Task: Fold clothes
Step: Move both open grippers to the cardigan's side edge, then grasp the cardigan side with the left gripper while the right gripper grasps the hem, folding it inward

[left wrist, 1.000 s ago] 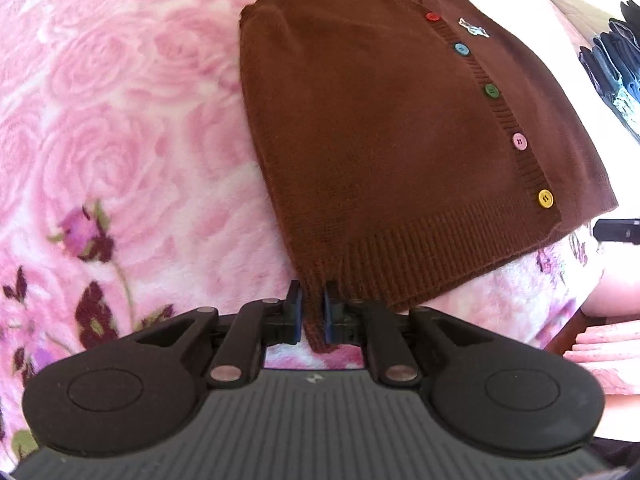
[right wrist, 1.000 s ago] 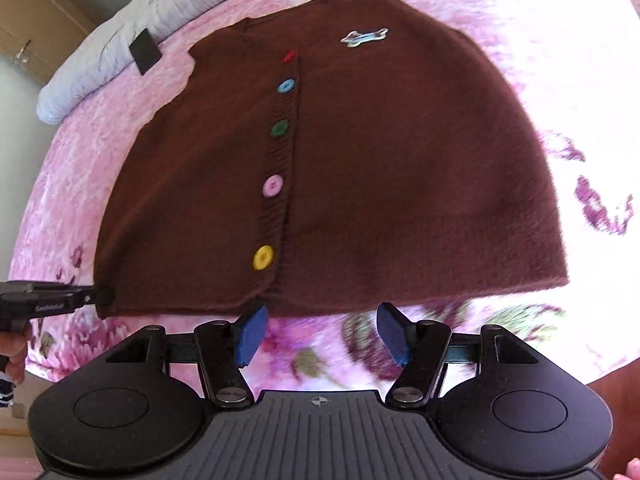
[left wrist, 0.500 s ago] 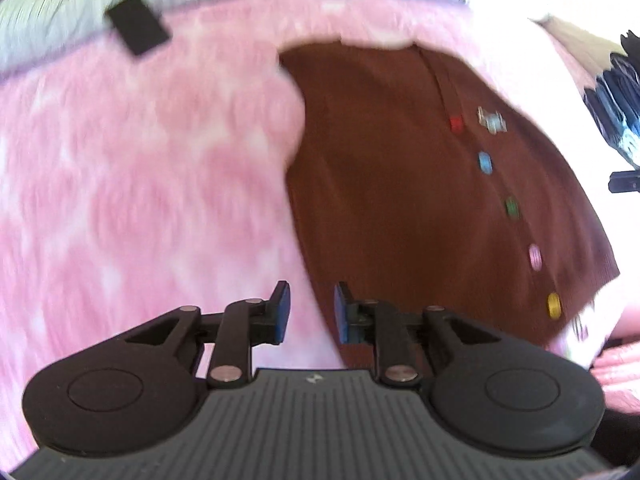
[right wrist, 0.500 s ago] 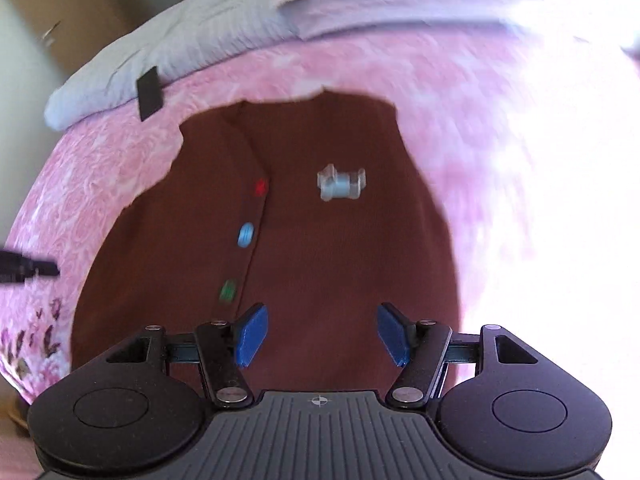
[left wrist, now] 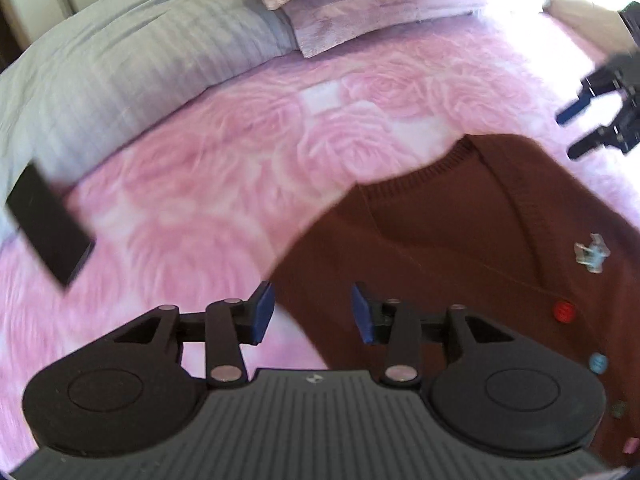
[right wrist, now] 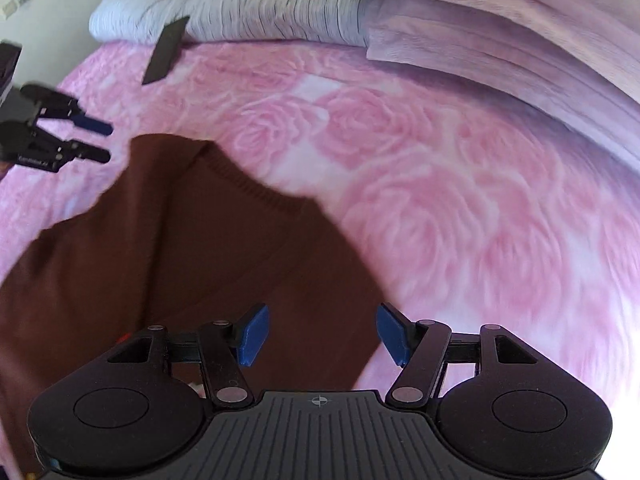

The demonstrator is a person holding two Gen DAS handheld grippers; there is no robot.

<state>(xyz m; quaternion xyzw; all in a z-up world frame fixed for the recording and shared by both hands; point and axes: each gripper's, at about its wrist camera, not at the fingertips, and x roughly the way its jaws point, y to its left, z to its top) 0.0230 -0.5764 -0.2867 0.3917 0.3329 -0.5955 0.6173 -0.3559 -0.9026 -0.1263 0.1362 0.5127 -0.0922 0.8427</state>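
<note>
A bed covered by a pink rose-patterned blanket [left wrist: 240, 152] fills both views, with a grey striped duvet [left wrist: 120, 48] and a folded pale pink blanket [left wrist: 360, 4] piled along its far edge. A brown knitted cardigan vest [left wrist: 440, 248] lies flat on the blanket, its ribbed V-neck pointing toward that far edge and the rest of its body running back under both grippers toward the near side. Its knit is fine and even, with a ribbed band down the front carrying a row of coloured buttons: a red button [left wrist: 564, 311], then a light blue button [left wrist: 598, 362], and further ones blurred at the frame's border. A small pale blue patch [left wrist: 591, 251] sits on the chest beside the band. A black flat rectangular object [left wrist: 50, 226] rests where the duvet meets the blanket. The left gripper [left wrist: 313, 312] hovers over the vest's left armhole edge, jaws wide apart and holding nothing. The right gripper [right wrist: 322, 334] hangs above the vest's right shoulder area, jaws likewise spread wide and empty.
</note>
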